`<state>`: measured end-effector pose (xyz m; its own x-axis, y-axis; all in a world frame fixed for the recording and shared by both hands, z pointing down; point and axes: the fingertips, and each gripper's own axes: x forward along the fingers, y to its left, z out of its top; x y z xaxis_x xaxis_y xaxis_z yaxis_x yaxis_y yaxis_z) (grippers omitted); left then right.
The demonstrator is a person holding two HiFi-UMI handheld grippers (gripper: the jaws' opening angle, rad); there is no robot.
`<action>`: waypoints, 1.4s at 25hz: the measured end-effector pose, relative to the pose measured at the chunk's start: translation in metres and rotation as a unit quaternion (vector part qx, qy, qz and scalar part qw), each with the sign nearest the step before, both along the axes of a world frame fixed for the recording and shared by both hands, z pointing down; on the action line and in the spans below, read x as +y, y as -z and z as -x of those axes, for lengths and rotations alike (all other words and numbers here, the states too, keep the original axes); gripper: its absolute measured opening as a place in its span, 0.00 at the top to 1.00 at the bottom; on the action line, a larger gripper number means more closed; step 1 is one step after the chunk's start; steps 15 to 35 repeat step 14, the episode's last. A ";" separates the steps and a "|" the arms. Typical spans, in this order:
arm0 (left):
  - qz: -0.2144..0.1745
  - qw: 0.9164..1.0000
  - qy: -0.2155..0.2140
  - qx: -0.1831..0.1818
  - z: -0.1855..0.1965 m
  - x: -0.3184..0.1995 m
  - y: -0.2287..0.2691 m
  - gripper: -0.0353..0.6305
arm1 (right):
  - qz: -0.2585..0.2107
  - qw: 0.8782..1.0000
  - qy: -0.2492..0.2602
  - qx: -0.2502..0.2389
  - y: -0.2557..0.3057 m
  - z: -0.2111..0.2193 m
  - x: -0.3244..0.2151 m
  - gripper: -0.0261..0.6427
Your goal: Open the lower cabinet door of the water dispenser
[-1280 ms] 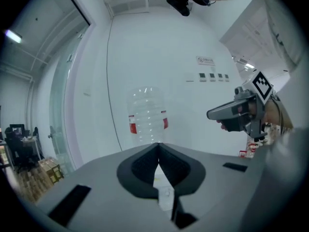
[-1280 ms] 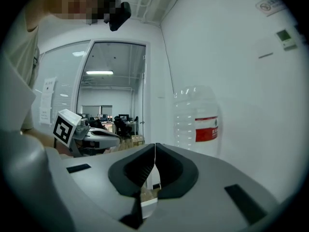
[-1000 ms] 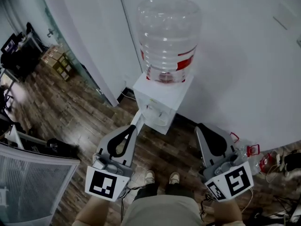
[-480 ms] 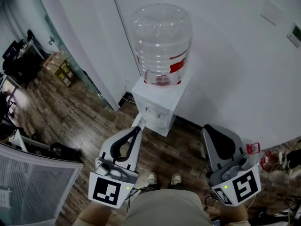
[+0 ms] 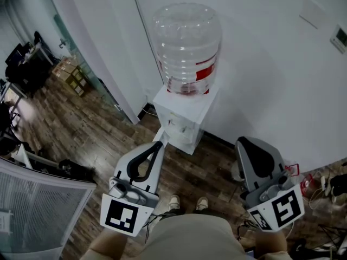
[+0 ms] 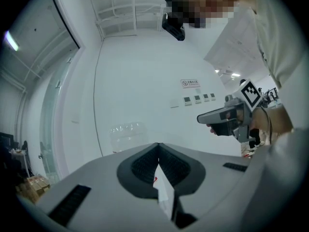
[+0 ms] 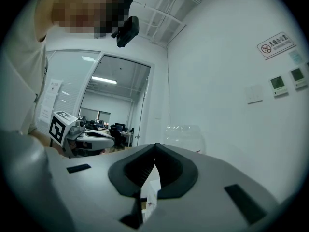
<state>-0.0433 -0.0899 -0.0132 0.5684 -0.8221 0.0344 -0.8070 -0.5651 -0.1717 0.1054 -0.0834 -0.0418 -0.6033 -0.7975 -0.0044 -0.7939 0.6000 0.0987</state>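
The left gripper (image 5: 158, 146) and right gripper (image 5: 242, 141) were closed tight on nothing and held level. The dispenser (image 5: 184, 112) stood ahead between them, untouched. This was likely a ready pose before reaching down for its door, which could not be made out from above.

Both grippers now sit a little higher and closer to the head camera, so they look slightly larger. The left gripper (image 5: 160, 144) carries its left marker cube (image 5: 125, 216) a touch lower in the picture. The right gripper (image 5: 242, 141) lies further to the right, more apart from the water dispenser (image 5: 184, 115), and its right marker cube (image 5: 280, 210) hides more of the red clutter (image 5: 293, 170) on the floor. The camera's aim is shifted: the bottle (image 5: 187, 42) stands slightly further left, and a wall panel (image 5: 340, 36) shows at the top right edge.
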 end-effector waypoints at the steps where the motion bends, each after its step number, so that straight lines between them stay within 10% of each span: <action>1: 0.000 1.000 0.000 0.000 0.000 0.001 0.000 0.94 | -0.001 1.000 0.001 0.001 0.000 0.000 0.000 0.95; 35: -0.008 1.000 0.011 -0.014 0.002 0.018 0.006 0.94 | -0.001 1.000 0.010 -0.005 0.005 -0.004 0.017 0.95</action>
